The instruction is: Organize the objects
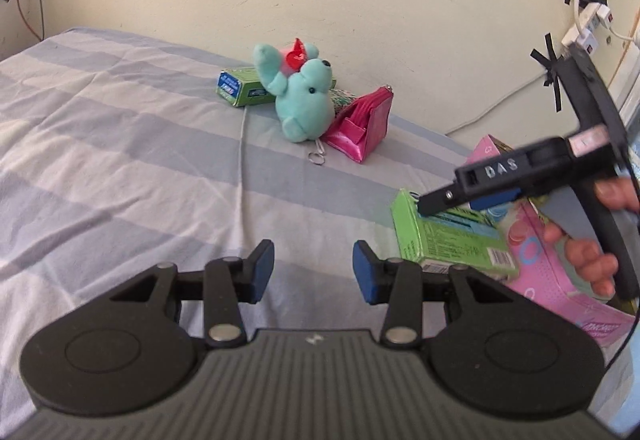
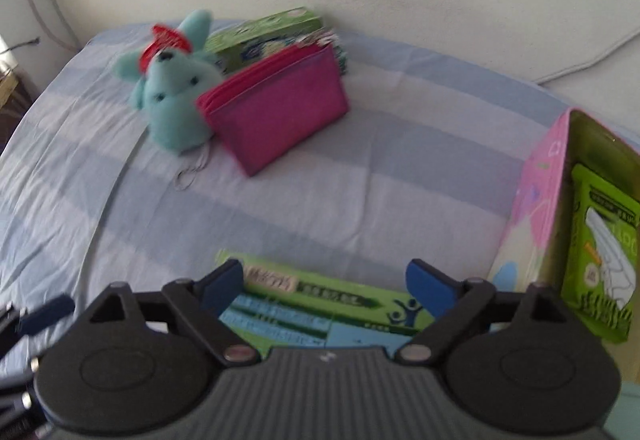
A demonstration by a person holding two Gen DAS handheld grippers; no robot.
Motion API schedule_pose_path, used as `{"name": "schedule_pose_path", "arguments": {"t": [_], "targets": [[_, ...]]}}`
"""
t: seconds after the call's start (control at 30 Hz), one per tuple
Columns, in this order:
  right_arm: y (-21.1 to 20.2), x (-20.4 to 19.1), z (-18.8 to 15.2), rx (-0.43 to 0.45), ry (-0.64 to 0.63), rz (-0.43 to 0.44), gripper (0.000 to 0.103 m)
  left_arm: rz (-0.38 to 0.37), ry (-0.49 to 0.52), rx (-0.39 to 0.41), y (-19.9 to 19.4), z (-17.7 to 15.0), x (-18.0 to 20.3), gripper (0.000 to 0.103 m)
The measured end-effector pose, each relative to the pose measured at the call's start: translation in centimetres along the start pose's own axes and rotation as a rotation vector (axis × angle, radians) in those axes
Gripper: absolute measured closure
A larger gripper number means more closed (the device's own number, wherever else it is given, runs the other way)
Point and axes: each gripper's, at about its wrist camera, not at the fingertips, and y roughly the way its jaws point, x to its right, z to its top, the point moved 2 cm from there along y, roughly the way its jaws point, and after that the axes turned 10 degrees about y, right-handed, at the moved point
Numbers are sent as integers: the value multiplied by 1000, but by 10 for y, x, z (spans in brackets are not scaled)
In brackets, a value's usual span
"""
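A green box [image 1: 448, 240] [image 2: 320, 304] lies flat on the striped bed sheet [image 1: 120, 160]. My right gripper [image 2: 324, 288] hangs over it pointing steeply down, open, its blue pads [image 2: 424, 288] apart on either side of the box. In the left wrist view the right gripper [image 1: 440, 204] has a fingertip at the box's top face, with a person's hand [image 1: 588, 260] on its handle. My left gripper [image 1: 314, 268] hovers over bare sheet to the left of the box, jaws a narrow gap apart with nothing between them.
By the wall sit a teal plush toy [image 1: 308, 100] [image 2: 176, 100], a pink pouch [image 1: 360, 128] [image 2: 276, 112] and a second green box [image 1: 240, 88] [image 2: 268, 36]. A pink carton [image 2: 536, 200] holding a green packet [image 2: 604, 240] stands at the right. Cables and plugs [image 1: 584, 24] hang on the wall.
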Motion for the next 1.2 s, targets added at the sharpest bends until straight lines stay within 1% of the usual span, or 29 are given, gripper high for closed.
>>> {"name": "schedule_pose_path", "arguments": {"t": [0.1, 0.13, 0.17, 0.23, 0.27, 0.3, 0.33, 0.37, 0.4, 0.43, 0.47, 0.5, 0.53, 0.6, 0.63, 0.67, 0.7, 0.73, 0.77, 0.8, 0.87, 0.93, 0.97, 1.0, 1.03, 1.1, 1.13, 1.17, 1.2], "targets": [[-12, -12, -21, -1, 6, 48, 3, -2, -20, 2, -7, -7, -3, 58], [-18, -17, -31, -4, -11, 98, 9, -4, -28, 4, -11, -10, -4, 57], [-23, -22, -38, -28, 0, 176, 10, -3, -35, 9, -16, -12, -7, 57], [-32, -37, -56, -79, 19, 317, 21, 15, -53, 26, -27, -16, -13, 57], [-38, -48, -61, -77, -17, 337, 31, 31, -66, 34, -33, -18, -17, 57], [-46, -56, -65, -41, -52, 345, 35, 40, -75, 41, -38, -18, -20, 57], [-55, -59, -66, 18, -70, 357, 34, 46, -78, 46, -42, -18, -23, 57], [-66, -56, -65, 91, -78, 354, 30, 54, -79, 47, -46, -18, -26, 57], [-76, -52, -65, 182, -100, 323, 21, 60, -79, 45, -48, -18, -27, 57], [-83, -50, -66, 262, -150, 275, 14, 61, -80, 44, -49, -18, -27, 57], [-82, -50, -65, 297, -222, 223, 3, 57, -81, 43, -50, -18, -27, 57], [-76, -49, -64, 282, -297, 187, 0, 53, -80, 40, -51, -19, -26, 57], [-65, -47, -61, 237, -342, 162, 0, 52, -78, 37, -51, -20, -25, 57], [-40, -39, -55, 144, -347, 118, 0, 49, -77, 34, -53, -22, -24, 57], [-28, -36, -53, 110, -358, 75, 0, 46, -79, 32, -54, -24, -25, 56], [-18, -36, -51, 107, -385, 14, 0, 46, -82, 27, -54, -25, -26, 56], [-12, -37, -52, 108, -410, -21, 0, 48, -85, 21, -54, -26, -27, 56], [-4, -38, -51, 84, -422, -32, 1, 52, -87, 15, -54, -27, -28, 56], [1, -38, -53, 51, -405, -14, 3, 55, -89, 14, -54, -27, -30, 56], [4, -39, -54, 45, -390, -7, 7, 59, -94, 17, -54, -27, -32, 56], [3, -47, -58, 39, -365, 20, 9, 66, -108, 24, -57, -27, -38, 56], [-3, -63, -69, 24, -376, 134, 10, 74, -121, 33, -61, -26, -45, 56], [-6, -78, -80, 35, -419, 192, 9, 82, -127, 38, -63, -26, -48, 56], [-11, -95, -94, 53, -496, 233, 9, 89, -132, 42, -65, -25, -51, 56], [-15, -114, -109, 81, -587, 252, 8, 96, -138, 45, -67, -25, -54, 56], [-19, -143, -133, 152, -731, 265, 6, 101, -151, 47, -70, -26, -60, 56], [-21, -152, -141, 197, -782, 265, 4, 98, -151, 47, -71, -27, -61, 56], [-24, -159, -144, 259, -810, 252, 0, 95, -146, 44, -72, -28, -61, 56], [-29, -158, -146, 319, -804, 243, 0, 90, -137, 41, -71, -29, -61, 56]]}}
